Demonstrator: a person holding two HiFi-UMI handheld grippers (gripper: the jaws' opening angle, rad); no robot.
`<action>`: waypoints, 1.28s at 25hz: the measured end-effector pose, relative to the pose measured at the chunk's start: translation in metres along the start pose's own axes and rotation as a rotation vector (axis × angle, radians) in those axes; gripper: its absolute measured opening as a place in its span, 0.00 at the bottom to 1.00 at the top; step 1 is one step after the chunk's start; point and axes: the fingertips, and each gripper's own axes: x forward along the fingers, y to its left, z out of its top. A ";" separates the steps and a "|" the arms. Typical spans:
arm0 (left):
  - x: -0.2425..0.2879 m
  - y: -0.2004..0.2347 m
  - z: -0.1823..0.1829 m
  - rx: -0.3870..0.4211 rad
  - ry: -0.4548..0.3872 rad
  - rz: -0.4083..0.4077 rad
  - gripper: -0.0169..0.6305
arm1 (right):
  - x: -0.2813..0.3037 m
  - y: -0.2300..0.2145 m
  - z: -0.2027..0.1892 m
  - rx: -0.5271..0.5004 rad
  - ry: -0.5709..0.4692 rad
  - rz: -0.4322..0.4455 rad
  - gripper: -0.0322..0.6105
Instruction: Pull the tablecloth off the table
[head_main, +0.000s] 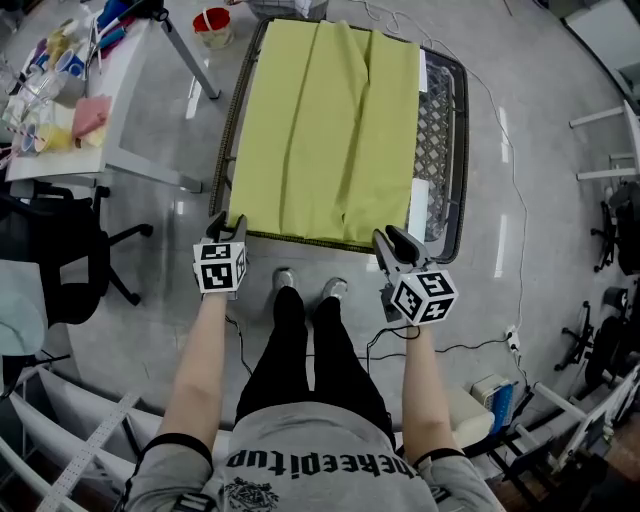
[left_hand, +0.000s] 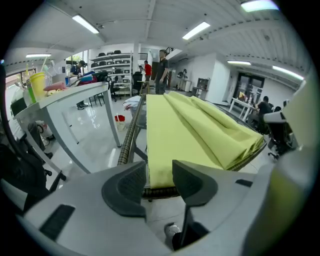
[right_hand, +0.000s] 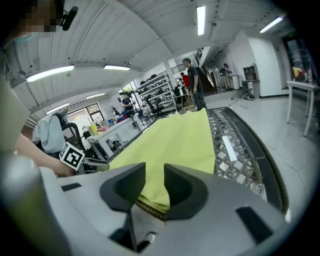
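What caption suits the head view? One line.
Left gripper and right gripper, open, at near edge of the yellow-green tablecloth.

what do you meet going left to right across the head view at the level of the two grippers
black office chair → left gripper → left shoe → right shoe → right gripper

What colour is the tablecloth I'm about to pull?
Plain yellow-green, with no pattern. The tablecloth shows best in the head view.
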 end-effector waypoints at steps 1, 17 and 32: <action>0.001 0.000 -0.001 0.000 0.008 0.006 0.30 | 0.001 0.002 0.001 -0.002 -0.001 0.001 0.24; -0.017 -0.026 0.044 -0.046 -0.107 -0.009 0.06 | -0.008 -0.001 0.009 0.004 -0.034 -0.008 0.22; -0.030 -0.234 0.076 0.719 -0.174 -0.465 0.06 | -0.035 -0.023 0.014 0.038 -0.081 -0.035 0.21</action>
